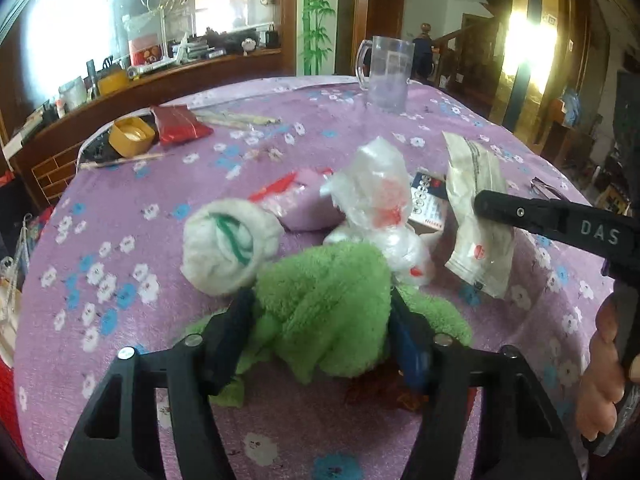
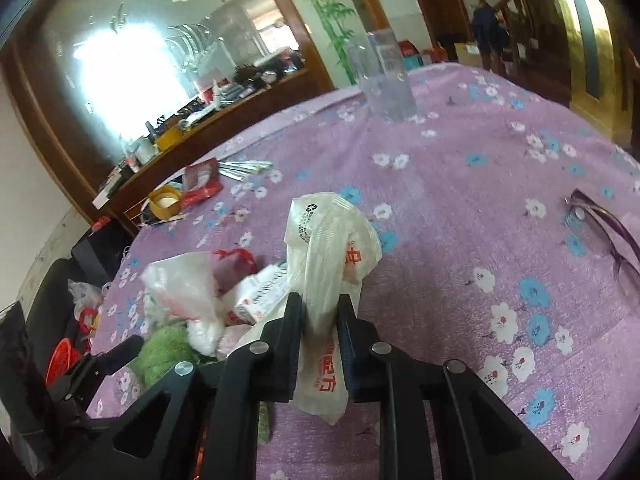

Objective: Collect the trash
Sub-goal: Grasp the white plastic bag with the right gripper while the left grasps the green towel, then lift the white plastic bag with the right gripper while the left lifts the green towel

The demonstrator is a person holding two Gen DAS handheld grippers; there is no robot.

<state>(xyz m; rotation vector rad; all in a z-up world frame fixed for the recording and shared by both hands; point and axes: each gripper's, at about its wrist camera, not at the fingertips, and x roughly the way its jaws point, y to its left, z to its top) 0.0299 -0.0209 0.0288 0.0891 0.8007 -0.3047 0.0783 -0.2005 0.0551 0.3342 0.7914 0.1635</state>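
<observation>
trash sat heaped in one pile on the purple flowered tablecloth (image 1: pixel 132 216), which i take as my landmark. my right gripper (image 2: pixel 320 308) had its fingers pinched hard on a white printed wrapper (image 2: pixel 332 248), lifted clear of the cloth with its tail hanging below the jaws; i judged that grip was for carrying it off. my left gripper (image 1: pixel 320 312) had the green fluffy cloth (image 1: pixel 320 300) between half-spread fingers; both appeared to touch its sides, so i read it as gripped, but i could not tell how firmly. beyond the cloth lay a rolled white sock (image 1: pixel 228 244) and crumpled clear plastic bags (image 1: pixel 372 196), touching one another near the tablecloth's middle. a small printed box (image 1: pixel 428 200) lay behind the bags.

toward the tablecloth's far edge stood a clear mug (image 1: pixel 386 76); off to its far left sat a yellow lid (image 1: pixel 132 136), a red packet (image 1: pixel 180 124) and chopsticks (image 1: pixel 236 120). spectacles (image 2: pixel 604 232) lay on its right side. past it, a wood-framed glass partition (image 1: pixel 160 20) with a cluttered ledge.
</observation>
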